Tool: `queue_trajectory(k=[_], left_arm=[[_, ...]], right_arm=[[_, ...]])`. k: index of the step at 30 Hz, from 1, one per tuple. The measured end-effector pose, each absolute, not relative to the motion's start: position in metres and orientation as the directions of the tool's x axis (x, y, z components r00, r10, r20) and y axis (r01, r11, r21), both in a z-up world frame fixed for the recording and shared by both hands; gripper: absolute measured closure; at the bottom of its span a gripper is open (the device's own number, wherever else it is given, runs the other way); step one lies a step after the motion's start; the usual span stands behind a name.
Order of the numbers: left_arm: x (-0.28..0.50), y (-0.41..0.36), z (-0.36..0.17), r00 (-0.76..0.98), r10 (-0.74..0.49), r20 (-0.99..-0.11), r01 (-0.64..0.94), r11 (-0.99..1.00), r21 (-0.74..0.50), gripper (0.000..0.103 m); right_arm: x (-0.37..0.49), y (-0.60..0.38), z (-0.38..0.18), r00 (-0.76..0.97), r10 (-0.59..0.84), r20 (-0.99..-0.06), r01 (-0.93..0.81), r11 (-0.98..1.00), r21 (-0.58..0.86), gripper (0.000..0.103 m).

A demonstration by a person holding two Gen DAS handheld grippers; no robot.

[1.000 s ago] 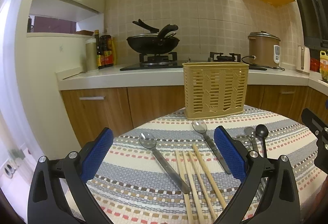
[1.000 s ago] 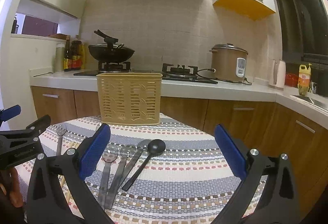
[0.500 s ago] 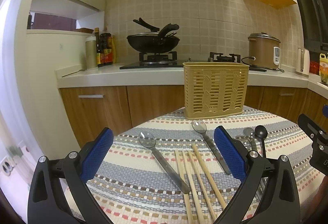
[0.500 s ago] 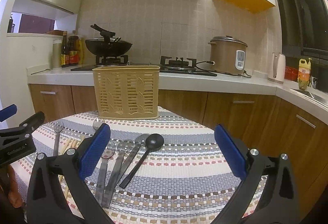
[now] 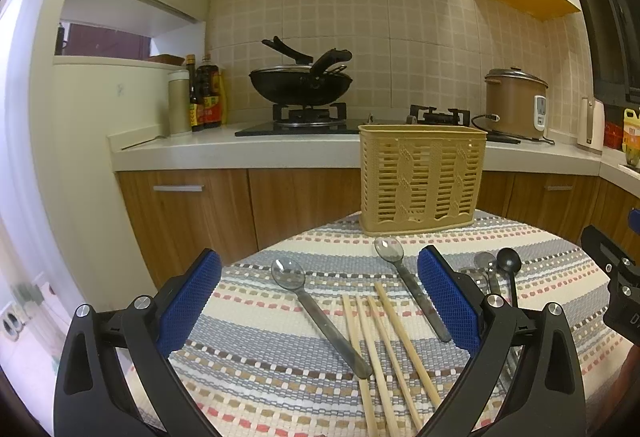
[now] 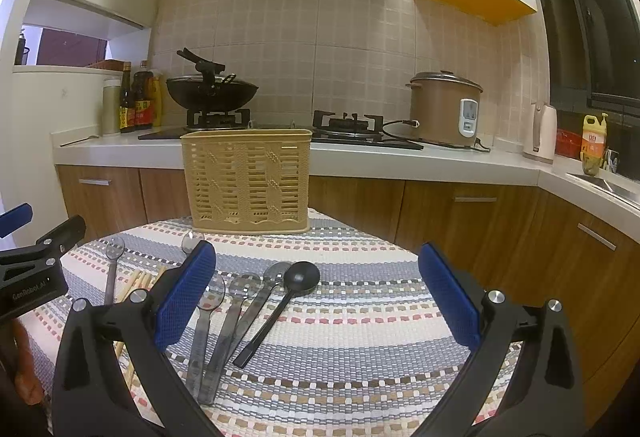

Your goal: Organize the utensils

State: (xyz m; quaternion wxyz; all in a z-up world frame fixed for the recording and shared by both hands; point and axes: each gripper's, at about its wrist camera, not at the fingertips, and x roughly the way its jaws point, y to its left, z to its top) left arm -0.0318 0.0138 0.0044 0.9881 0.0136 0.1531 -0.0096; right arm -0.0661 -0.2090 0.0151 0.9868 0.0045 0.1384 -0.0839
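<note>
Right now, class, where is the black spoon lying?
In the right wrist view the black spoon lies on the striped cloth, rightmost of the grey spoons, in front of the basket.

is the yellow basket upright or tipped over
Upright. The yellow basket stands on its base on the striped tablecloth, open rim facing up; whether anything is inside cannot be told.

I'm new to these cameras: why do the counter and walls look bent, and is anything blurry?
Left wrist view: fisheye lens bows the counter, corners go black, spoons stay sharp. Right wrist view: same curving, warm dim light, basket crisp.
</note>
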Motion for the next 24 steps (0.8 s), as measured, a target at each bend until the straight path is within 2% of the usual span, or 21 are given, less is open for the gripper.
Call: queue_trajectory(k=[20,24], left_arm=[[-0.0323,0.0135,0.0044,0.952,-0.021,-0.306,0.028,0.999,0.021,0.008],[-0.0310,0.0130,0.0033,0.946,-0.046,-0.320,0.052,0.999,0.010,0.008]], right_arm=[[-0.0634,-0.2116,0.0148,0.940,-0.179,-0.290,0.183,0.983,-0.014,0.006],[-0.0579,-0.2123,0.0131,0.927,-0.198,-0.319,0.201,0.979,-0.026,0.006]])
